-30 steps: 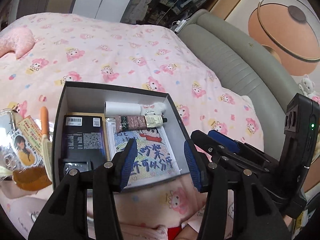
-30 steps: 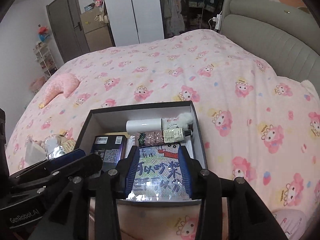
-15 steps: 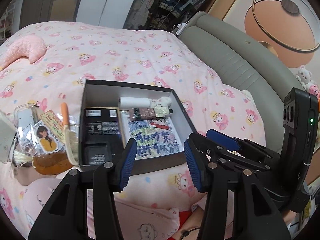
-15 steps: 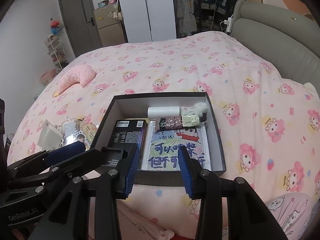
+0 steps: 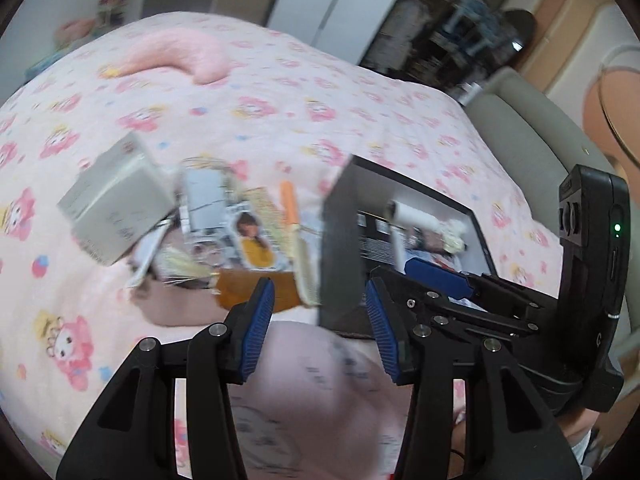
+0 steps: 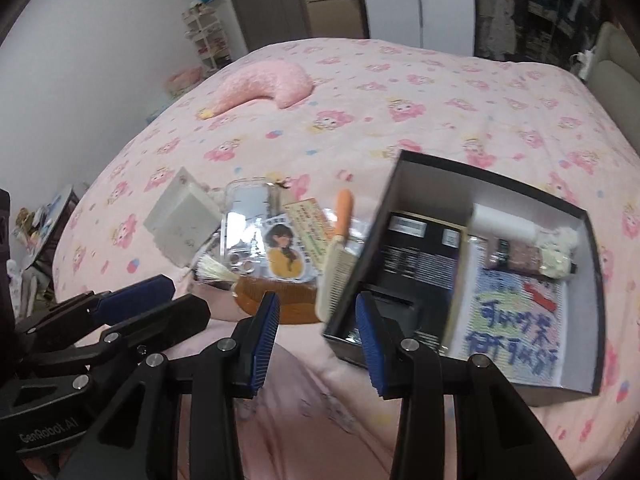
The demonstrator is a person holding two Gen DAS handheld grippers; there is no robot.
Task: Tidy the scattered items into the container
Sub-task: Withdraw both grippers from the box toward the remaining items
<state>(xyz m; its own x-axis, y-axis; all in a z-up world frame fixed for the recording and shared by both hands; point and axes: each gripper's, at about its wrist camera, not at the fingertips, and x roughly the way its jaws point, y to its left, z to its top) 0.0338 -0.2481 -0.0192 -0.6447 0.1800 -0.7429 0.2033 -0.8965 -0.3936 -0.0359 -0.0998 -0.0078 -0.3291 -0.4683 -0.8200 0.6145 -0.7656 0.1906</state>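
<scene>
The black box (image 6: 592, 320) sits open on the bed (image 6: 440, 92), to the right of the scattered pile. Inside it lie a white roll (image 6: 504, 224) along the far wall, a small tube (image 6: 524, 258) just in front of it, a printed sheet with blue lettering (image 6: 516, 312) on the right half and a black carton (image 6: 416, 256) on the left half.

Just beside the box's left wall lies a pale comb with an orange handle (image 6: 338, 248), its teeth end toward the camera. Next to it are an amber comb (image 6: 276, 300), a card showing a girl in yellow (image 6: 285, 254), a clear case (image 6: 244, 216) and a grey-white box (image 6: 182, 220), all touching or overlapping; a straw-coloured brush tip (image 6: 210, 270) pokes out under them, though the blur makes it hard to name for certain.

The right claw (image 6: 316, 330) hangs released and empty, just short of the box's near left corner, with the pale comb lying straight beyond the gap between its blue pads (image 6: 266, 324). The left claw (image 5: 318, 326) is also spread apart and holds nothing; in its view the amber comb (image 5: 256, 286) and the pale comb (image 5: 302, 256) lie just beyond its left pad and the box's corner (image 5: 340, 264) between the pads. A pink crescent cushion (image 6: 264, 84) rests well apart, farther up the bed.
</scene>
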